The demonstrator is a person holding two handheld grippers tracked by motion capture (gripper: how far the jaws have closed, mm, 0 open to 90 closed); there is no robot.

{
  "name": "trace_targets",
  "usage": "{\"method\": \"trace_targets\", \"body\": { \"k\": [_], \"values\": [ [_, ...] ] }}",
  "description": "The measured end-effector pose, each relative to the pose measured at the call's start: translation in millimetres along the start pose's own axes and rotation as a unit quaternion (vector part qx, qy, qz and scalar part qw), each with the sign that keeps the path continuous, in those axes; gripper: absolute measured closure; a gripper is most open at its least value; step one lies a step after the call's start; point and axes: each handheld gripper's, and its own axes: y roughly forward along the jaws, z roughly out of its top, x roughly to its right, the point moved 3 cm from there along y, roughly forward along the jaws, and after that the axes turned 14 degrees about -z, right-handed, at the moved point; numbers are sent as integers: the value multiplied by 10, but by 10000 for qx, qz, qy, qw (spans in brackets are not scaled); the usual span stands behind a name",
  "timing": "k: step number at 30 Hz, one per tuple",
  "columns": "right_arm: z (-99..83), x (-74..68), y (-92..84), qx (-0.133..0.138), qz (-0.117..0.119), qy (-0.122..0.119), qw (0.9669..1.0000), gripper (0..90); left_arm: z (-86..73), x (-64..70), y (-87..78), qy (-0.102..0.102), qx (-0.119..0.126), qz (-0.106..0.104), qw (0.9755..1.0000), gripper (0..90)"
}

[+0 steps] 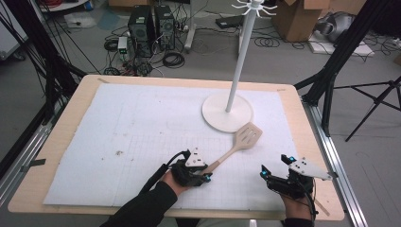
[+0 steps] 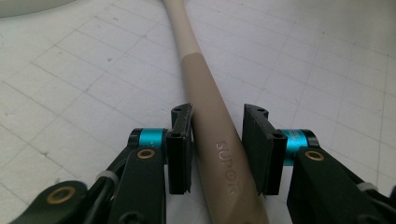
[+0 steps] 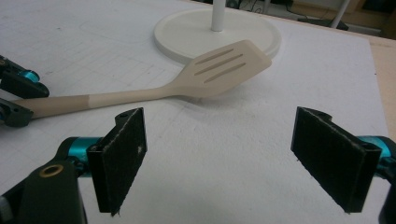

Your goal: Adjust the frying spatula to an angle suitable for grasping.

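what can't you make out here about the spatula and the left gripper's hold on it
- Spatula head: cut off by the top edge in the left gripper view.
- Handle end: hidden under the left gripper in the high view.
- Pad contact with the handle: narrow gaps seem to show; not settled.

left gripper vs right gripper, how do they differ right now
The left gripper has its jaws narrowed around the spatula handle; the right gripper stands wide open with nothing between its jaws. The left gripper sits at the spatula; the right gripper hangs apart from it, nearer the table's right edge. Both are black with teal fittings and hand-held low over the white mat.
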Motion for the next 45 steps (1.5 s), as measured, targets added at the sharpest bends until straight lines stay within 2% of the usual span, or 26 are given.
{"method": "trace_targets", "body": {
  "k": [6, 10, 13, 16, 19, 22, 26, 28, 29, 34, 35, 36, 37, 38, 39, 42, 43, 44, 45],
  "values": [
    [1, 6, -1, 22, -4, 5, 10000, 167, -34, -46, -86, 81, -94, -153, 9998, 655],
    [0, -2, 1, -2, 0, -4, 10000, 167, -93, -138, -213, 66, -149, -357, 9992, 672],
    [1, -11, 7, -15, 17, 6, 10000, 168, -161, -199, -329, 131, -188, -517, 9984, 675],
    [3, -10, 16, 4, 14, -31, 10000, 168, -193, -222, -381, 150, -197, -579, 9980, 677],
    [4, -22, 20, -22, 40, -15, 10000, 168, -240, -264, -483, 319, -177, -680, 9970, 678],
    [4, -29, 26, -27, 56, -27, 10000, 168, -252, -277, -528, 379, -151, -741, 9964, 679],
    [7, -36, 34, -18, 63, -67, 10000, 168, -262, -327, -646, 627, -250, -838, 9942, 679],
    [8, -40, 33, -24, 69, -53, 10000, 168, -262, -338, -672, 642, -230, -883, 9938, 678],
    [9, -37, 32, -16, 61, -50, 10000, 168, -268, -374, -726, 686, -253, -972, 9926, 678],
    [11, -29, 23, 0, 54, -12, 10000, 168, -320, -456, -805, 686, -229, -1179, 9904, 678],
    [12, -41, 20, -19, 81, -5, 10000, 167, -343, -486, -841, 697, -283, -1274, 9890, 677],
    [12, -41, 20, -19, 81, -5, 10000, 167, -343, -486, -841, 697, -283, -1274, 9890, 678],
    [22, -51, 20, 24, 117, 3, 9999, 167, -366, -517, -892, 691, -278, -1396, 9874, 678],
    [30, -59, 15, 44, 159, 28, 9999, 167, -366, -517, -892, 691, -278, -1396, 9874, 678],
    [37, -69, 14, 64, 202, 43, 9998, 167, -398, -552, -944, 765, -282, -1447, 9861, 678],
    [49, -98, 22, 58, 323, 25, 9995, 167, -425, -579, -980, 818, -265, -1434, 9859, 677],
    [62, -141, 44, 69, 479, -61, 9988, 167, -436, -586, -992, 815, -256, -1416, 9862, 675],
    [67, -165, 48, 48, 539, -51, 9985, 167, -441, -590, -998, 771, -195, -1299, 9883, 671],
    [67, -165, 48, 48, 539, -51, 9985, 167, -441, -590, -998, 771, -195, -1299, 9883, 645]
  ]
}}
